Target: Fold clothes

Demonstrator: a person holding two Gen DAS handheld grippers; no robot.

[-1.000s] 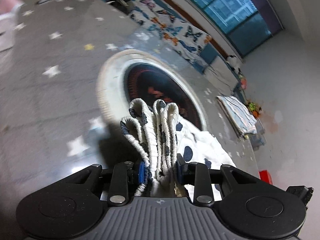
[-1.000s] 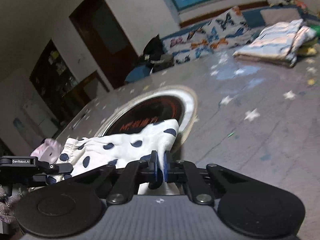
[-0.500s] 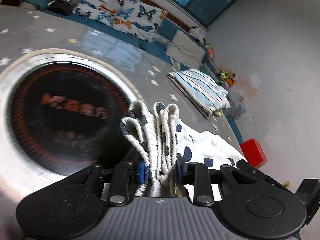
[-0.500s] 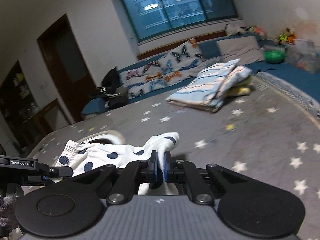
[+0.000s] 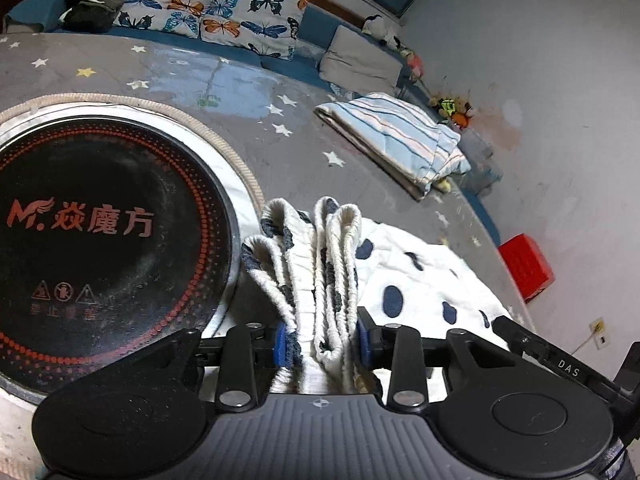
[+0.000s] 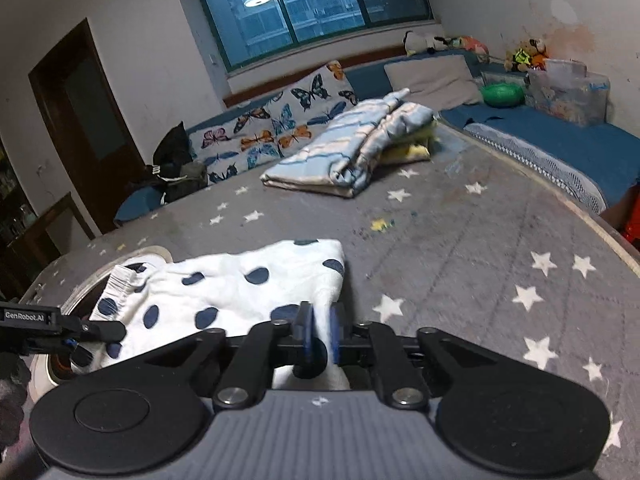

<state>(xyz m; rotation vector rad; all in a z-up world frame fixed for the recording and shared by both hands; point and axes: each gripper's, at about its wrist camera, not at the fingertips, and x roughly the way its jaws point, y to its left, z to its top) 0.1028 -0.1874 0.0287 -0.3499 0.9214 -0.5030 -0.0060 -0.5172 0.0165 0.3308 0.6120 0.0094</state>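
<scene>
A white garment with dark blue dots (image 6: 224, 292) lies stretched over the grey star-patterned table. My left gripper (image 5: 320, 340) is shut on its bunched elastic waistband (image 5: 320, 256), next to the round black hotplate. My right gripper (image 6: 320, 332) is shut on the garment's other end, a thin fold of cloth between the blue pads. The garment (image 5: 420, 280) spreads to the right in the left wrist view. The left gripper also shows at the left edge of the right wrist view (image 6: 80, 328).
A round black hotplate (image 5: 100, 232) with a white rim sits in the table. A folded blue-striped cloth (image 6: 352, 148) lies further back on the table (image 6: 480, 240). Butterfly-print cushions (image 5: 208, 12) line a bench behind. A red box (image 5: 526, 266) stands on the floor.
Both grippers have swung to the right with the garment, away from over the hotplate toward the table's right part. The garment now lies flatter. Both grips are unchanged.
</scene>
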